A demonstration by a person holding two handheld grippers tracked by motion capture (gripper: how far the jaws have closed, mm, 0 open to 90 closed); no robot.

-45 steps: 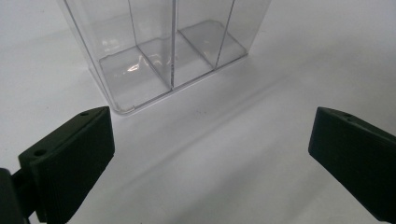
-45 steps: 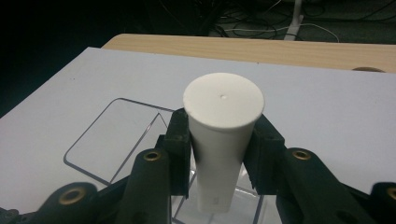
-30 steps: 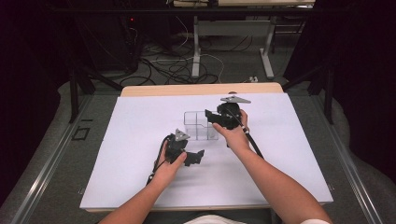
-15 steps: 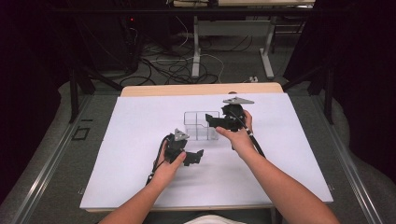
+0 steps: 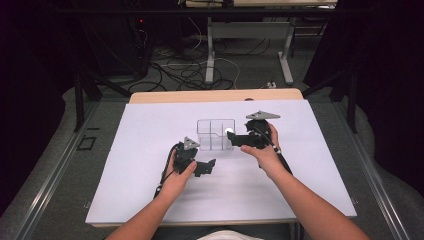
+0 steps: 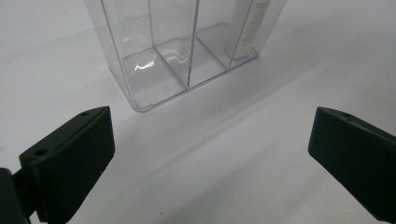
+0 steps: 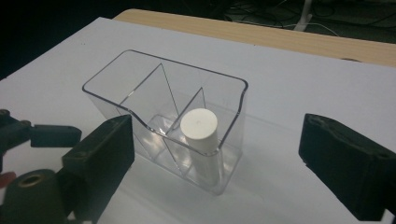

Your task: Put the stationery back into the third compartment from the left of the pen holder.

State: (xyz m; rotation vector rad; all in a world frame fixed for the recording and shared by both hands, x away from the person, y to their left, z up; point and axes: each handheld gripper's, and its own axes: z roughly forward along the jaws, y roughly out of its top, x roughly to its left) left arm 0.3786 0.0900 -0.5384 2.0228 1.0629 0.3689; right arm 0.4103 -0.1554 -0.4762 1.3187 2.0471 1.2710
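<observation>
A: Where is the white-capped tube [image 7: 201,140] at this moment?

B: It stands upright in one end compartment of the clear divided organizer [image 7: 140,95], with its cap just below the rim. The other compartments look empty. The organizer stands in the middle of the white worktop [image 5: 125,150].

A: So the placing is done?

B: I judge yes. The tube is inside and nothing touches it. The right gripper [image 5: 235,138] is at the right end of the organizer with its jaws open wide and nothing between them. What is left, I think, is only to take the hand away, or to bring another item, but I see no other loose item on the worktop.

A: And the left gripper [image 5: 205,167]?

B: It is low, near the worktop, in front of the organizer, jaws open too and empty.

A: What does each view add?

B: The right gripper view shows the round white cap from above and the dividers. The left gripper view looks at the organizer's wall from low and shows printed text on the tube's side [image 6: 250,28]; the words are too small to read. The high view gives both hands and the whole layout.
</observation>
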